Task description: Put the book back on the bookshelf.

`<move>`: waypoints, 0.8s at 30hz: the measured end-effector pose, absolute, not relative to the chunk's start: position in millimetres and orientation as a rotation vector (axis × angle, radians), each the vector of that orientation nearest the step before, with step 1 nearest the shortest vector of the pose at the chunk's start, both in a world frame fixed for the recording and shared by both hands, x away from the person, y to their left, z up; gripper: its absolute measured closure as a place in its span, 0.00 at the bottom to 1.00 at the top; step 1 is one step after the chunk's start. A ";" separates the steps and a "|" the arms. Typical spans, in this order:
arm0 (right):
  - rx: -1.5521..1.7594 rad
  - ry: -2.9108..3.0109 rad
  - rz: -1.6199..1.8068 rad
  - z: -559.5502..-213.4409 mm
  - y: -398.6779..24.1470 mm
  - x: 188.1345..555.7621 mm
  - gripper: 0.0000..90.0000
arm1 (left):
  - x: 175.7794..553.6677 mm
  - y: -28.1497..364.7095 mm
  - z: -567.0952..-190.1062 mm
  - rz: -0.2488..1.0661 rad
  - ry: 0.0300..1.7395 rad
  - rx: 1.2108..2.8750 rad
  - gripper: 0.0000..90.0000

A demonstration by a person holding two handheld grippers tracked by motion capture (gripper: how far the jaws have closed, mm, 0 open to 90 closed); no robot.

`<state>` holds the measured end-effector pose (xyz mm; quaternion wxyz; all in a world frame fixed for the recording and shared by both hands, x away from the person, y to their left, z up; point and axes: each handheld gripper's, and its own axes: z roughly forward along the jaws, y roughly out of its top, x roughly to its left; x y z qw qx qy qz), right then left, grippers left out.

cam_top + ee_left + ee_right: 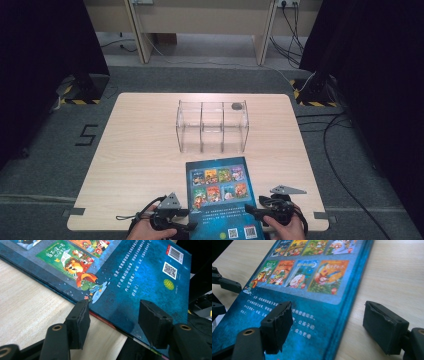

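A blue picture book (220,195) lies flat, back cover up, at the table's front middle, and its near end reaches past the front edge. My left gripper (189,220) stands open at the book's near left edge. In the left gripper view its gripper (115,307) has one jaw over the bare wood and the other over the cover (140,275). My right gripper (254,214) is open at the near right edge. In the right gripper view this gripper (329,310) straddles the book's long edge (312,290), holding nothing.
A clear box with three compartments (212,125) stands behind the book at mid-table. A small dark object (236,106) sits at its back right. Bare wood (135,150) lies on both sides. Cables (335,150) run on the floor to the right.
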<state>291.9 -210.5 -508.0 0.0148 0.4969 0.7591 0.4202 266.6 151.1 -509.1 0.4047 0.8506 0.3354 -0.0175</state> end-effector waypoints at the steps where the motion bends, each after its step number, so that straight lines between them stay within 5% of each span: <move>1: 1.543 2.365 1.311 -508.2 -208.8 292.8 0.27 | 266.9 151.0 -509.1 -0.044 0.846 2.147 0.46; 24: 1.894 2.081 1.608 -517.3 -207.8 311.3 0.22 | 276.8 151.0 -510.2 -0.027 0.878 2.122 0.51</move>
